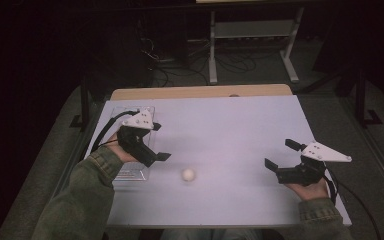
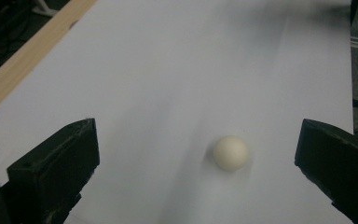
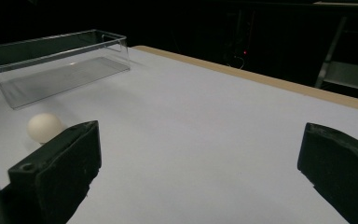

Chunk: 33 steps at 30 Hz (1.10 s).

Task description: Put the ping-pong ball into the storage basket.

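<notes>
No readable text, label, brand, number or sign is seen on any surface, none on the white ball (image 1: 188, 174), none on the clear plastic box (image 3: 56, 60), none on the white table (image 1: 220, 125).

High view sits above the person's side, looking forward and down over the whole table (image 1: 220, 115). Left gripper view rides low, close to the surface, staring out between its jaws at the white ball (image 2: 231, 153). Right gripper view is just as low, facing the ball (image 3: 44, 127) and clear tray (image 3: 51, 60) beyond its left jaw.
</notes>
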Tool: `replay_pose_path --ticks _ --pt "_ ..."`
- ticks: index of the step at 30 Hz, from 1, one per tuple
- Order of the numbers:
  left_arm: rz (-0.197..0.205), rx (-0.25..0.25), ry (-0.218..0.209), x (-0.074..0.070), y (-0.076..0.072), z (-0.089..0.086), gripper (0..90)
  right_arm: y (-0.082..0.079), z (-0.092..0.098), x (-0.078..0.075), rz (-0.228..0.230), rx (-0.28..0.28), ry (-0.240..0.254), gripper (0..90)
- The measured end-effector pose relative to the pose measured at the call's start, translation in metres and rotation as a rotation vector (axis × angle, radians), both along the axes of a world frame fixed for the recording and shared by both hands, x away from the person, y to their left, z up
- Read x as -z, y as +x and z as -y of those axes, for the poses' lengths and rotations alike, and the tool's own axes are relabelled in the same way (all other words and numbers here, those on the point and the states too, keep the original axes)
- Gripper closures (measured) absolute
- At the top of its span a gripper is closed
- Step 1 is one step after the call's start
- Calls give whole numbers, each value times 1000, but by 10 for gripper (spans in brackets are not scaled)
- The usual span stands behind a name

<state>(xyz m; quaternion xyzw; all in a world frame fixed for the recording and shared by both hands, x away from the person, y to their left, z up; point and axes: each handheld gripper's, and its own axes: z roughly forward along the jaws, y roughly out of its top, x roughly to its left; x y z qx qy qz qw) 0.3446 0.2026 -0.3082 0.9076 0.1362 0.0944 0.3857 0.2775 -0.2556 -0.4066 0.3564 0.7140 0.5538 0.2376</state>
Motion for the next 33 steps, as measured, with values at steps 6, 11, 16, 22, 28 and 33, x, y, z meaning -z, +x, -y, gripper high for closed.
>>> replay_pose_path --ticks 6,11,16,22,28,33 --pt "-14 25 35 3 2 10 0 0 0 0 0 -1 -2 0" --pt "-9 46 61 2 3 16 0 0 -1 0 -1 -2 -4 0" --pt "-17 59 83 2 5 21 0 0 -1 0 1 -7 -9 0" --pt "-40 74 114 4 8 25 0 -1 -1 0 3 -7 -9 0" --pt "-54 95 142 6 11 30 0 -1 -1 -1 4 -8 -11 0" --pt "-83 123 177 10 14 36 0 -1 -2 -1 3 -11 -14 0"
